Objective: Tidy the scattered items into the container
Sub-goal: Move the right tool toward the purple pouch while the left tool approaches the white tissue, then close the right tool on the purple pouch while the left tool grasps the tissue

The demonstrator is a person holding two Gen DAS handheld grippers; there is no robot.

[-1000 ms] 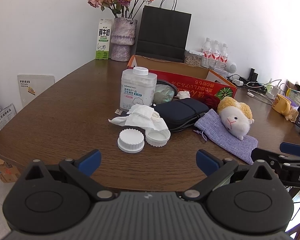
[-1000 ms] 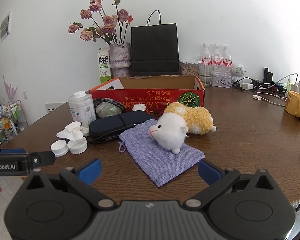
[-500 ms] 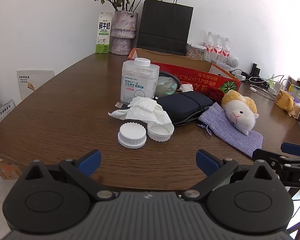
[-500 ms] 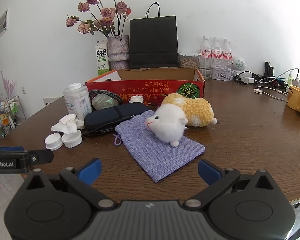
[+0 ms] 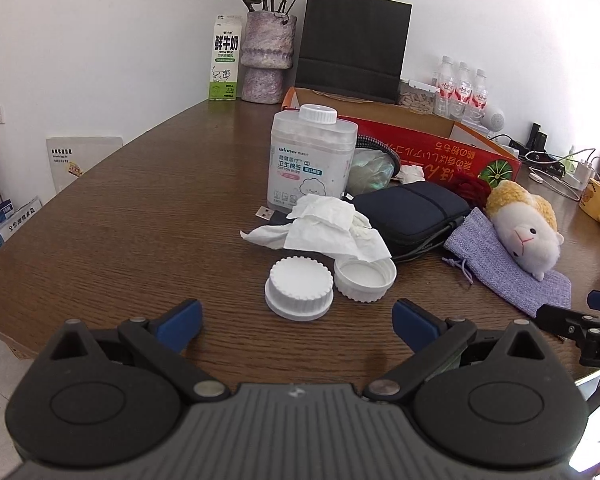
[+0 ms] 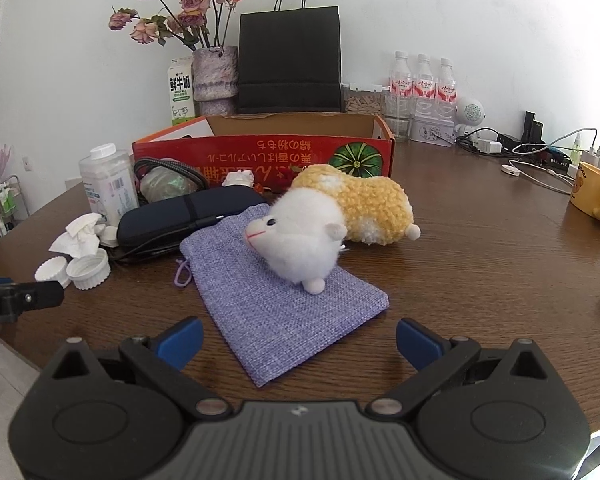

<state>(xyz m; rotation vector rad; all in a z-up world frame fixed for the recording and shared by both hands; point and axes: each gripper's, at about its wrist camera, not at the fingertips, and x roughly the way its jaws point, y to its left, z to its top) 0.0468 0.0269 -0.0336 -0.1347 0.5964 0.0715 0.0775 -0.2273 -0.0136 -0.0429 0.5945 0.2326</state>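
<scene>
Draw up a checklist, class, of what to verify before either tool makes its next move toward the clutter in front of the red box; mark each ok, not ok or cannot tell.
1. Left tool open, nothing held: ok.
2. Right tool open, nothing held: ok.
3. Two caps right ahead of the left tool, nothing between: ok.
4. Pouch free to lift: not ok, the plush lies on it.
5. Red box open on top: ok.
6. Room inside the box: cannot tell, its floor is hidden.

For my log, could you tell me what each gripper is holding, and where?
Nothing: the left gripper and right gripper are both open and empty.
</scene>
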